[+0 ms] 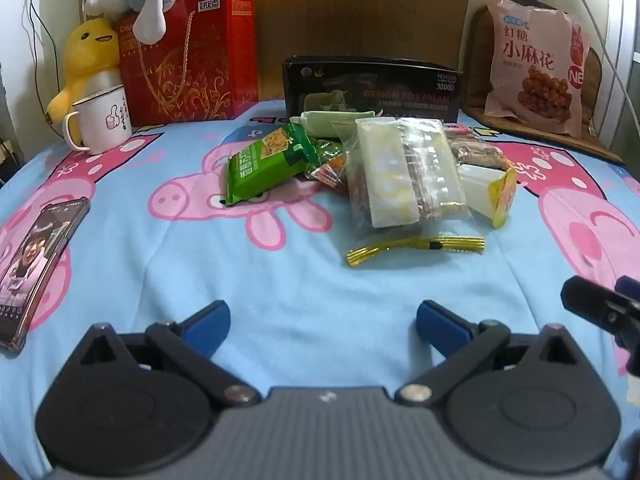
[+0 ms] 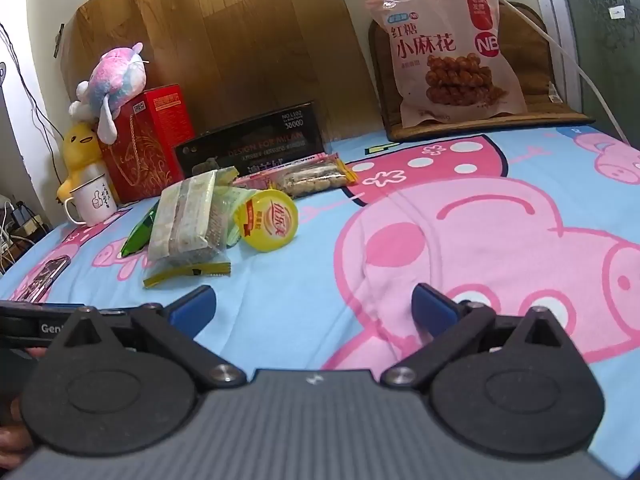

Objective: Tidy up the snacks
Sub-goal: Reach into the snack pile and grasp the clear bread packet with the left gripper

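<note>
both claws released, left claw (image 1: 323,322) and right claw (image 2: 313,306) over the bed sheet (image 1: 280,280), nothing between them. snack pile (image 1: 384,172) mid-bed before black box (image 1: 372,88) reading "design for milan"; phone (image 1: 36,264) lies left, white mug (image 1: 105,120) and red box (image 1: 192,56) behind.

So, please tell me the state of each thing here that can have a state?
left gripper: open, empty
right gripper: open, empty
black box: open at top, behind the pile
clear snack bag: sealed, lying flat
green packet: sealed, lying
yellow-lidded cup: lid on, tipped on its side
pink bag: sealed, leaning upright
mug: upright
phone: screen on
</note>
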Motion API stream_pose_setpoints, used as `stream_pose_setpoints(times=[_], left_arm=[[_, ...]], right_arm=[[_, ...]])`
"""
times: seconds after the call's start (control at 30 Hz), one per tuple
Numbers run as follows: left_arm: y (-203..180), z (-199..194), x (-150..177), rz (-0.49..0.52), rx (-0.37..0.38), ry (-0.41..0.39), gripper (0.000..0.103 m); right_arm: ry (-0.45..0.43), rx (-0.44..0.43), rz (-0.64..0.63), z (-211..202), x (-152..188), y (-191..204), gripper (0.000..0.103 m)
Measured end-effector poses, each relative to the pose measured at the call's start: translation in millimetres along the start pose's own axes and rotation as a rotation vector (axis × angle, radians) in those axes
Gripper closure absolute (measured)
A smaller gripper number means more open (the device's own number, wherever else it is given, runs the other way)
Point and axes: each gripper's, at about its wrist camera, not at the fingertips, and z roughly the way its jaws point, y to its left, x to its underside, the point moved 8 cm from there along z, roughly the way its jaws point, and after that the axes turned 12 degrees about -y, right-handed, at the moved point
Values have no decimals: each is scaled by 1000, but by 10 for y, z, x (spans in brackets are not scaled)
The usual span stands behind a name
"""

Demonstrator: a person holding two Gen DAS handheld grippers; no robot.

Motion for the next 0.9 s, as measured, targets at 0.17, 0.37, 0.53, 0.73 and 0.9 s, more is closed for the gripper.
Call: stream_pose_setpoints(times=[0.17,0.37,0.53,0.73,0.9], left_arm=[[-25,-55,-68,0,1,-14,0],[30,-110,-61,22,72,-36,0],[253,-140,-217,-81,103,-53,2],[390,35,-616,-224,283,-30,41],[237,259,-807,-210,397,-19,44]], right_arm=[[-4,1,10,-14,-1,-14,0],[-13,-41,-17,-69,-43,25,17],[-3,-112,-103,-17,-76,233,45],[14,-231,-212,158,-187,529,64],[51,-306,-341,353,-203,789,63]])
